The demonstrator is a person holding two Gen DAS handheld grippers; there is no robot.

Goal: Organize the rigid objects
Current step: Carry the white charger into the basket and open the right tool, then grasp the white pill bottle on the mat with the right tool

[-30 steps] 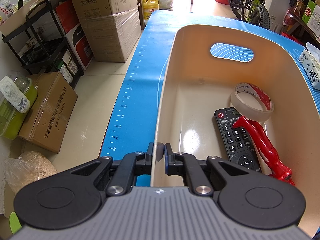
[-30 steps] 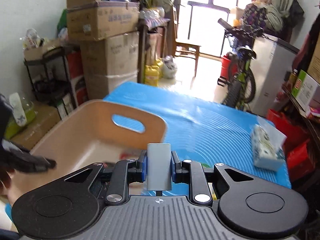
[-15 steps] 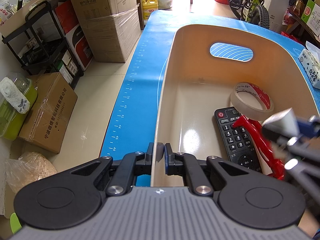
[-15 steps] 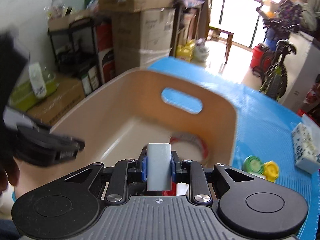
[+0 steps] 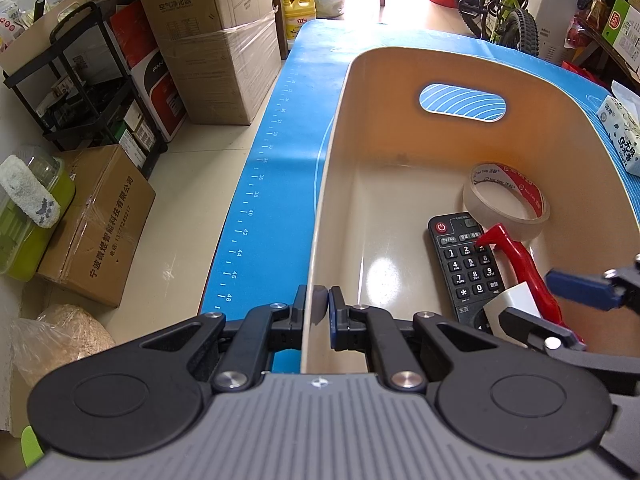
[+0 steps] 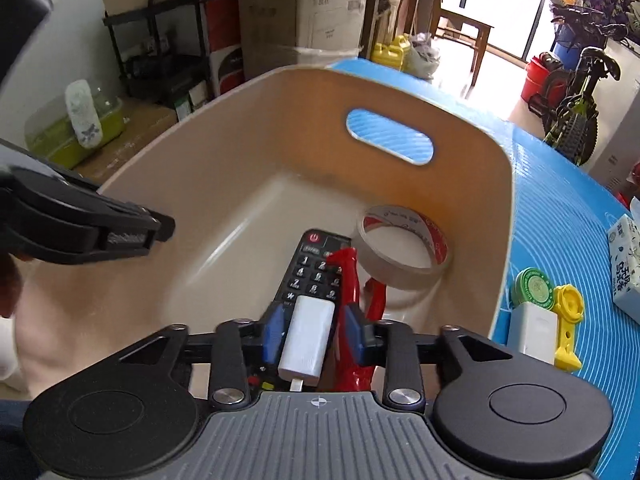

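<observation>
A beige bin (image 5: 400, 60) (image 6: 200, 168) stands on the blue mat. In it lie a black remote (image 5: 464, 264) (image 6: 312, 268), a red tool (image 5: 524, 268) (image 6: 348, 280) and a tape roll (image 5: 506, 200) (image 6: 404, 244). My left gripper (image 5: 320, 304) is shut on the bin's near wall. My right gripper (image 6: 314, 332) is over the bin, its jaws open, with a white plug adapter (image 6: 307, 340) between them, lying loose on the remote. The adapter (image 5: 512, 300) also shows in the left wrist view.
On the mat (image 6: 560, 220) right of the bin lie a green round lid (image 6: 534, 288), a yellow piece (image 6: 568, 320), a white block (image 6: 534, 336) and a tissue pack (image 6: 624, 264). Cardboard boxes (image 5: 216, 40) and a black rack (image 5: 88, 80) stand on the floor to the left.
My right gripper moved left over the bin, went down inside it and opened, letting go of the white adapter. My left gripper stayed shut on the bin wall.
</observation>
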